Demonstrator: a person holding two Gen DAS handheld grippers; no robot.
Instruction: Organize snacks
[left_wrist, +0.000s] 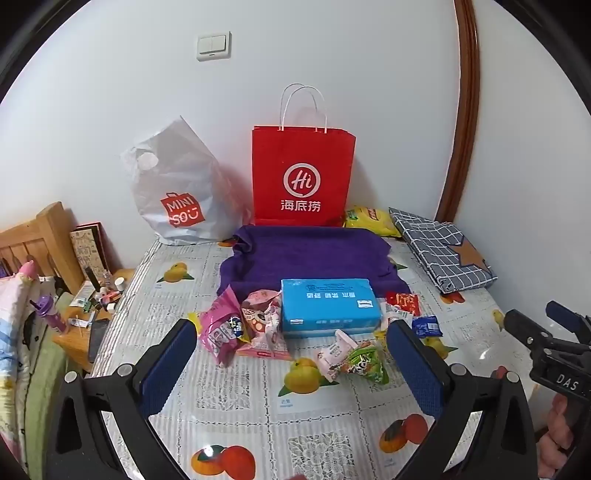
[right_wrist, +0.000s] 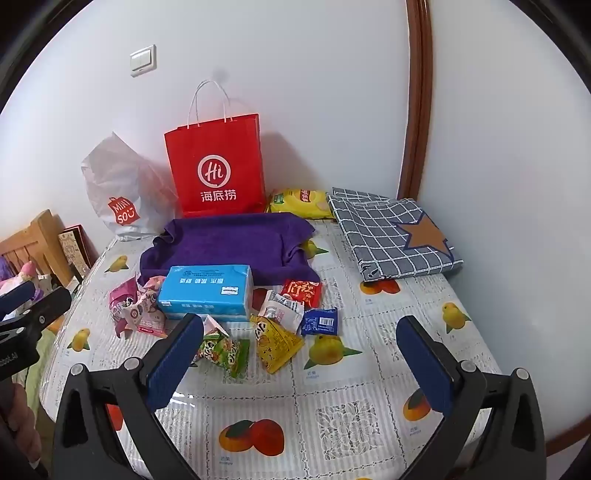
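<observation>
Snacks (right_wrist: 229, 352) crowd a tissue box (right_wrist: 207, 291) on my counter (right_wrist: 332, 424); both grippers, left gripper (left_wrist: 291, 363) and right gripper (right_wrist: 301, 362), gape empty, so crinkly packets may slip.

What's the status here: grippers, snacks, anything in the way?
Left gripper and right gripper open, empty, above the table. Snack packets loose around the blue tissue pack. Tissue pack sits among them, before the purple tray.

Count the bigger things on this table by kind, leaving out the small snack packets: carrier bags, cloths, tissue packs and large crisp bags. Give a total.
Carrier bags: 2 (red paper bag, white plastic bag)
Cloths: 2 (purple towel, checked cloth)
Tissue packs: 1 (blue tissue pack)
Large crisp bags: 1 (yellow crisp bag)
Total: 6
</observation>
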